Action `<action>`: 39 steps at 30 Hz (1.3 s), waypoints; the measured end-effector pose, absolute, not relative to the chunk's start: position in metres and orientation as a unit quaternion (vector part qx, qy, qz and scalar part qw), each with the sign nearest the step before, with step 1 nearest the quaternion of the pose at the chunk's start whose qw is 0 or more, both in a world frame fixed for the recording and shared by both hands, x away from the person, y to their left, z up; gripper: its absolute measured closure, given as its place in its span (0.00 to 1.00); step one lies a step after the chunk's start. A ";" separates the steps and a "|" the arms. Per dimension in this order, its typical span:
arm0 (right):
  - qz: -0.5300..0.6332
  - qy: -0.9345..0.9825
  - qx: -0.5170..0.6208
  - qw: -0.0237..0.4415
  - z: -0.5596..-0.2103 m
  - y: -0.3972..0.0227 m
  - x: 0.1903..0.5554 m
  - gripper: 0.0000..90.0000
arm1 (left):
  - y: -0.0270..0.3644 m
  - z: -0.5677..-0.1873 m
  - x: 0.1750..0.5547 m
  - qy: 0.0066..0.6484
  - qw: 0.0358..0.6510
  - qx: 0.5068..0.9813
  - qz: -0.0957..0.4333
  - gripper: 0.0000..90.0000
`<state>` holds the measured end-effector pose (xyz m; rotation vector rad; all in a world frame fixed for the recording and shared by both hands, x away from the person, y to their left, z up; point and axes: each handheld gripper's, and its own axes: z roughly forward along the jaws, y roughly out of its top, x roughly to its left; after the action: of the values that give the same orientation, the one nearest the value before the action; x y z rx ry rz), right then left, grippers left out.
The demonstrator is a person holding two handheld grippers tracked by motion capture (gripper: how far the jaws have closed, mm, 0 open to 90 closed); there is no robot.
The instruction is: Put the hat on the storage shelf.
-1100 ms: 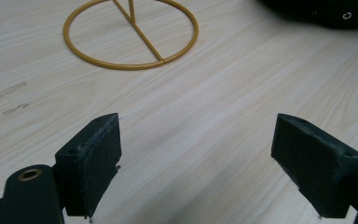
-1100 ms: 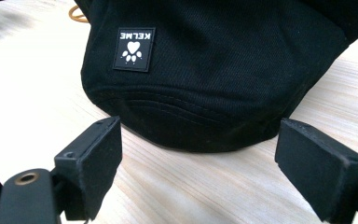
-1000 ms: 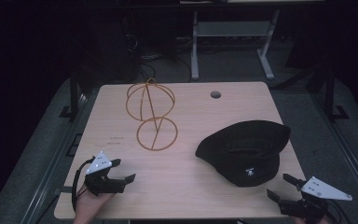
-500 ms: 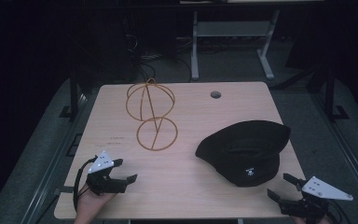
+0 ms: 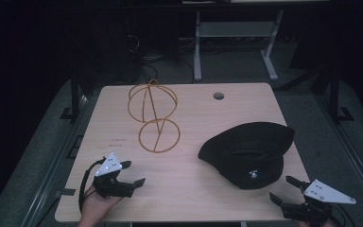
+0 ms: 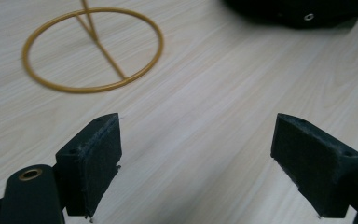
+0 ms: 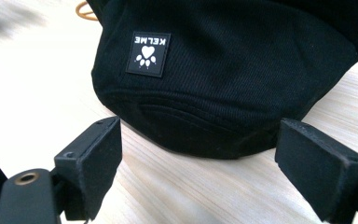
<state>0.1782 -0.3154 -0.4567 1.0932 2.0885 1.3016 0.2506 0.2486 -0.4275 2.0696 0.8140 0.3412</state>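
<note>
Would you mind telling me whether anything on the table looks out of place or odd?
Nothing looks damaged or spilled. The black hat lies on the table beside, not on, the gold wire stand, which stands upright and bare.

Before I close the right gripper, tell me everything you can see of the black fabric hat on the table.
The black fabric hat looks like ribbed cloth with a soft brim. It lies on the pale wooden table, on its right half, its near side slumped flat. A small black patch on that side shows a white paw print and the word KELME, seen upside down. Nothing grips it: the right gripper sits just short of its near edge, jaws wide apart to either side.
</note>
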 end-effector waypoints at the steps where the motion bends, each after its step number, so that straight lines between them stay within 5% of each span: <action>1: 0.477 0.753 0.397 0.219 -0.457 -0.316 0.178 0.16 | 0.246 -0.427 0.251 0.325 0.432 0.831 0.133 0.17; 39: 0.497 0.739 0.404 0.211 -0.456 -0.324 0.179 0.16 | 0.130 -0.395 0.279 0.206 0.425 0.878 0.079 0.22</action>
<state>0.1792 -0.3236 -0.4559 1.1221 2.0534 1.3814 0.2791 0.1303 -0.3946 2.1957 0.5149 0.1986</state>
